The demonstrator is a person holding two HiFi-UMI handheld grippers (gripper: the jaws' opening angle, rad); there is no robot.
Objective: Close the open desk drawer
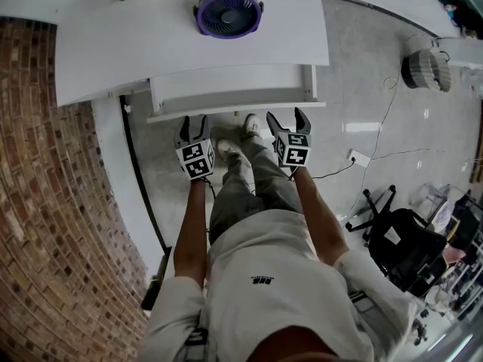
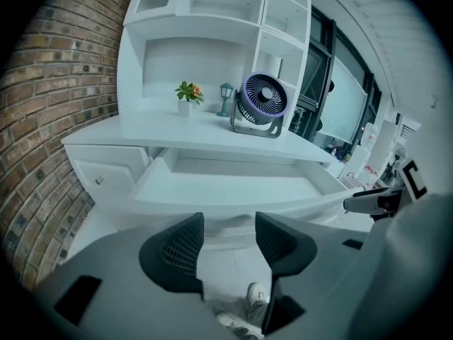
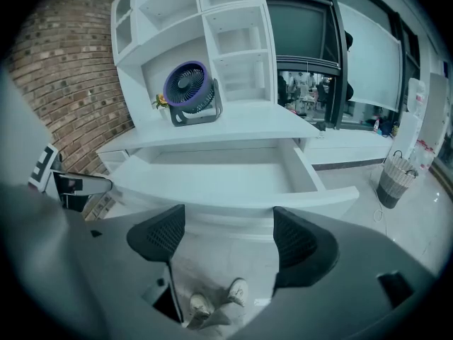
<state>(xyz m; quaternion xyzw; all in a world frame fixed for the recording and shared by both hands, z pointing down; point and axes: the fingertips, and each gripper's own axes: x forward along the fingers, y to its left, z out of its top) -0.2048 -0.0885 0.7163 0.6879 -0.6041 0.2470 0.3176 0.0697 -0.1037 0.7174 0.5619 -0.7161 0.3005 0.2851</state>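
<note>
White drawer [image 1: 230, 90] is pulled out of the desk [image 1: 151, 44], with its front panel on the near side. Left gripper [image 1: 193, 123] and right gripper [image 1: 285, 119] sit just short of the panel. Both have jaws apart and empty, the right wider. Judgement: press both against the panel, left and right of centre, and push evenly toward the far side so it doesn't skew.
</note>
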